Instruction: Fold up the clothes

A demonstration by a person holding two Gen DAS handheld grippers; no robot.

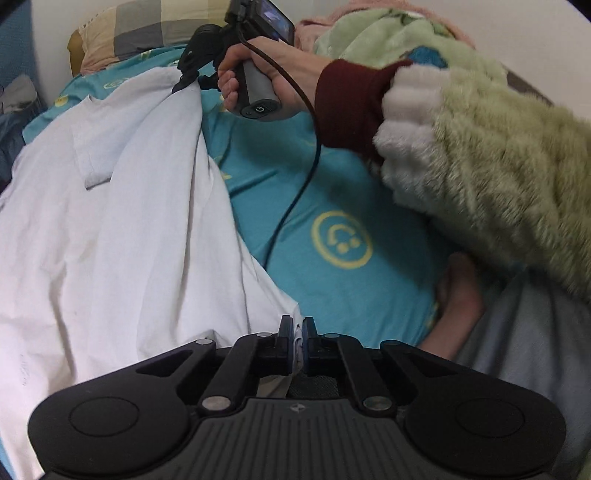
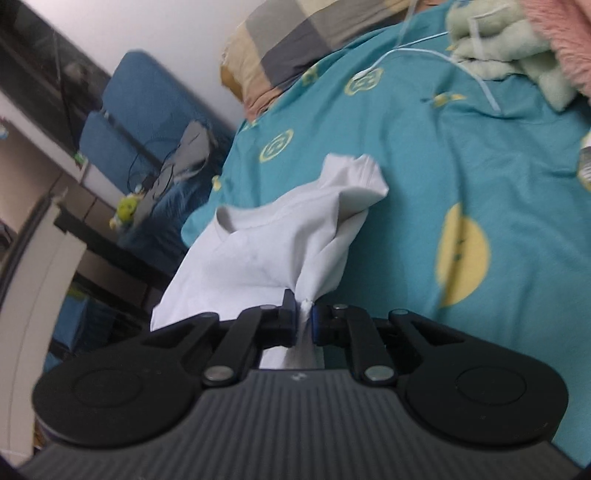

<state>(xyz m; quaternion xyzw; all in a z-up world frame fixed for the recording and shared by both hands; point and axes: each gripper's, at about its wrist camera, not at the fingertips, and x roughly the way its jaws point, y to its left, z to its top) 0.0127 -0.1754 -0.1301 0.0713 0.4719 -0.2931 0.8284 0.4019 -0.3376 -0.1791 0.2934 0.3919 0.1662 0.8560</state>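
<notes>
Left gripper point(image 1: 298, 328) clamped on thin white cotton garment point(image 1: 122, 206); right gripper point(image 2: 303, 314) pinching a bunched corner of it. Garment soft, creased, runs lengthwise along teal bedsheet point(image 1: 332, 177) toward checked pillow point(image 1: 147, 26) at bed's head.

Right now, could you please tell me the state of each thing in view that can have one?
White garment: unfolded, spread rumpled on the bed, pinched at two edges.
Left gripper: shut on the white garment's near edge.
Right gripper: shut on a bunched bit of the white garment.
Teal bedsheet: wrinkled, partly covered.
Checked pillow: lying at the head of the bed.
</notes>
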